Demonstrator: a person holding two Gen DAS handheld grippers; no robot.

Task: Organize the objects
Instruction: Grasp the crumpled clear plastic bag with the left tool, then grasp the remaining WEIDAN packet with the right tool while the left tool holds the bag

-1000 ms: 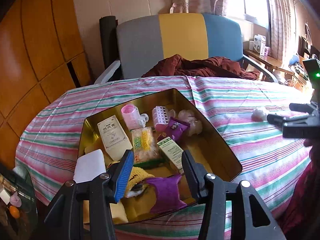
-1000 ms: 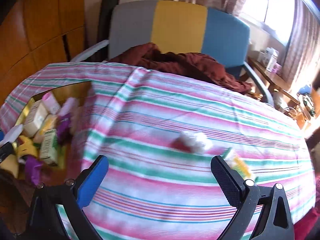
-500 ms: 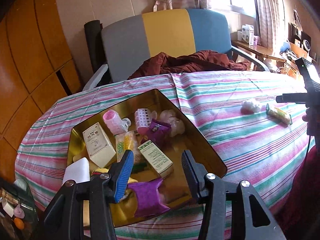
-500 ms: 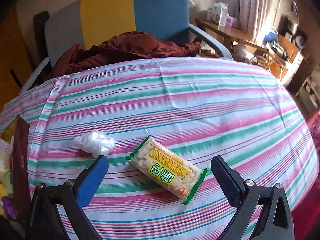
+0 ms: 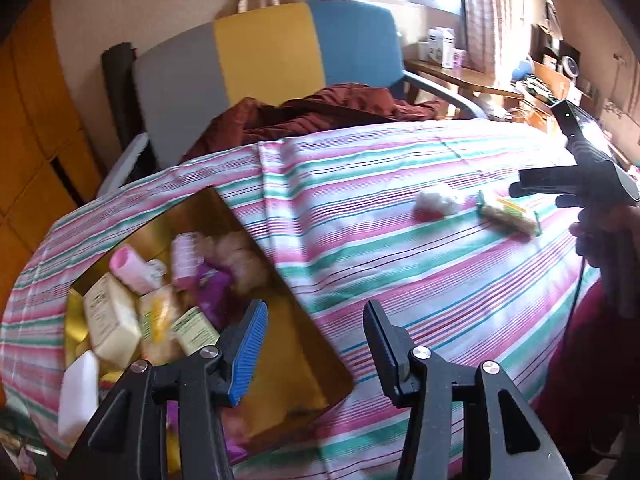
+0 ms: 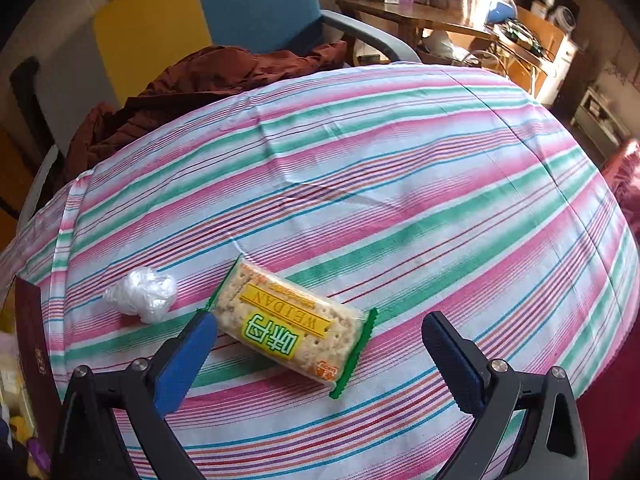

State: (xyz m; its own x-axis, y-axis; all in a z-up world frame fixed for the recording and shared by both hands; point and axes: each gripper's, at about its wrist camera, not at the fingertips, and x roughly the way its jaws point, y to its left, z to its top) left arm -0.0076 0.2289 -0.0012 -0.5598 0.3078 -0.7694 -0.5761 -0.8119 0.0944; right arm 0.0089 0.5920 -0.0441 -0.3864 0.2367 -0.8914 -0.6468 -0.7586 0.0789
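Two loose items lie on the striped counter (image 6: 400,168): a cracker packet (image 6: 290,328) and, just left of it, a crumpled plastic wad (image 6: 142,294). My right gripper (image 6: 316,354) is spread wide and empty, hovering over the packet, far nearer to it than my left gripper (image 5: 314,344), which hangs open and empty by the gold tin (image 5: 288,344). The packet's long axis runs diagonally, far-left to near-right, askew to my jaws, so I judge I need to turn my wrist before closing. Its yellow label, upside down to me, reads WEIDAN, with Chinese characters on green.
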